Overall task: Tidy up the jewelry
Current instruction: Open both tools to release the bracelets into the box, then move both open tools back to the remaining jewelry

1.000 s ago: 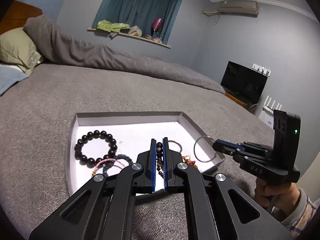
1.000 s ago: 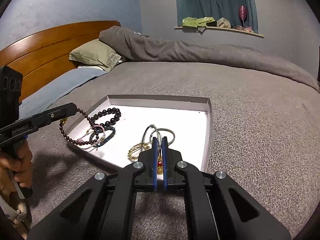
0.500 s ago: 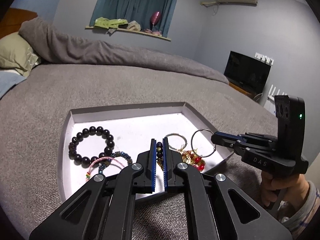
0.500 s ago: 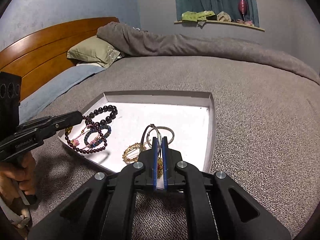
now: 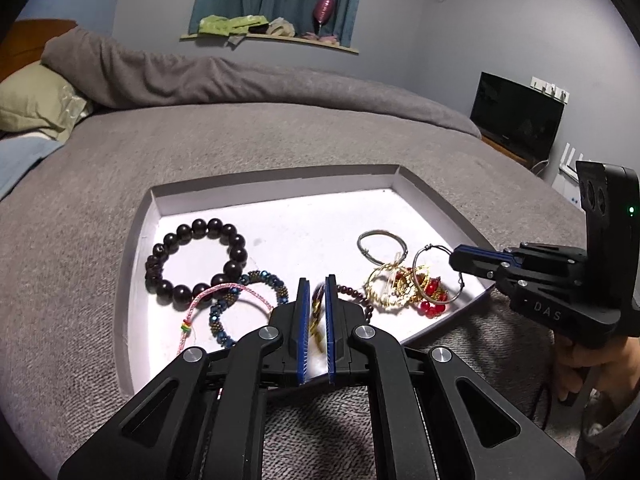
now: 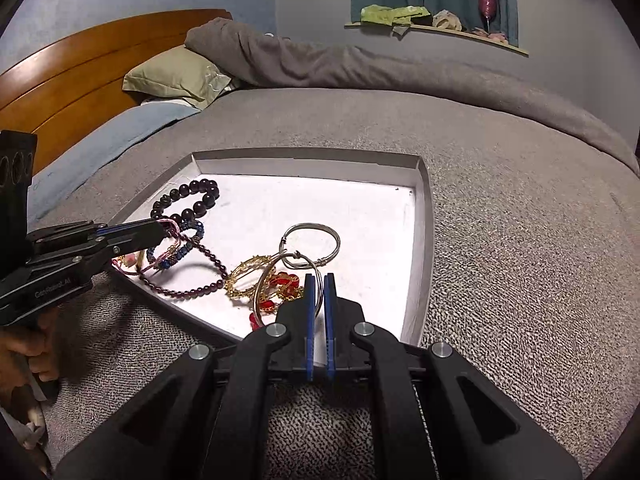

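Observation:
A white tray [image 5: 280, 178] lies on the grey bed and holds jewelry. My left gripper [image 5: 314, 286] is shut on a dark red bead strand [image 5: 352, 294] over the tray's near edge; the strand [image 6: 188, 290] trails onto the tray floor. My right gripper [image 6: 316, 280] is shut on a thin silver hoop [image 6: 286, 270], held upright over the tray's near right part, and shows in the left wrist view [image 5: 456, 258]. A black bead bracelet [image 5: 196, 258], a blue bead bracelet [image 5: 244, 304], a pink cord [image 5: 208, 304], a silver bangle [image 5: 380, 246] and gold and red pieces [image 5: 404, 290] lie in the tray.
The grey bedspread [image 6: 520, 220] surrounds the tray. Pillows [image 6: 176, 76] and a wooden headboard [image 6: 72, 72] are at the far left. A rolled grey blanket [image 5: 200, 80] lies along the back. A dark TV screen [image 5: 516, 118] stands at the right wall.
Both grippers have come lower and closer over the tray. The bead strand now rests more on the tray floor, and the hoop sits lower, by the gold and red pieces.

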### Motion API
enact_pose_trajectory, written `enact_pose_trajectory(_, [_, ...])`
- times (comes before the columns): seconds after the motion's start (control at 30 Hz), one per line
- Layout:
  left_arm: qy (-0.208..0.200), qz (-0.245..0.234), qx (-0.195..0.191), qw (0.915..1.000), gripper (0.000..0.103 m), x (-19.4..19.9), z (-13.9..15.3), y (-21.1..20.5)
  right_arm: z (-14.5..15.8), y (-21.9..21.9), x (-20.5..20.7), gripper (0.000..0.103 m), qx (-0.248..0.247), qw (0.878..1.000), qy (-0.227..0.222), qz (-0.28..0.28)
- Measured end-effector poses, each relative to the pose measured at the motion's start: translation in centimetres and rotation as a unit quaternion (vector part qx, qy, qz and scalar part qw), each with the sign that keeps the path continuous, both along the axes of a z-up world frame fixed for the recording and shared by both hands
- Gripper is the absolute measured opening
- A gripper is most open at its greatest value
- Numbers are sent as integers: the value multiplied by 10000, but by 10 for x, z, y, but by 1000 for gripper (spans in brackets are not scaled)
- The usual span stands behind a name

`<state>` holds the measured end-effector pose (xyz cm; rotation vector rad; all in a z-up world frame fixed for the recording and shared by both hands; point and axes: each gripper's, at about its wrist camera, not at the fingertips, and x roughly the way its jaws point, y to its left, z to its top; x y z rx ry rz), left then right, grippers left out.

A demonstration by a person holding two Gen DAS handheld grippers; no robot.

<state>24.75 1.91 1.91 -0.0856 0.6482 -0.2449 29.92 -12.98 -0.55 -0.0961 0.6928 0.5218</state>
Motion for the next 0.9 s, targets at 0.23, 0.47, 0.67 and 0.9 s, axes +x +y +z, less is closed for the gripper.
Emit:
enact_pose_trajectory(0.23, [-32, 55, 8, 10000, 25, -1, 0, 1, 2, -2, -2, 5, 26, 10000, -74, -22])
enact_pose_trajectory(0.47, [-191, 67, 32, 9998, 63, -7, 4, 0, 5, -7, -4, 22, 97, 9998, -151, -33])
enact_pose_trajectory(0.67, [-303, 105, 122, 9994, 82, -12, 6, -4, 8, -10, -10, 42, 226, 9995, -230, 7])
enact_pose_trajectory(0.9, [-435, 46, 268, 9987, 91, -24, 8, -10, 10, -17, -22, 64, 167, 9992, -370, -38])
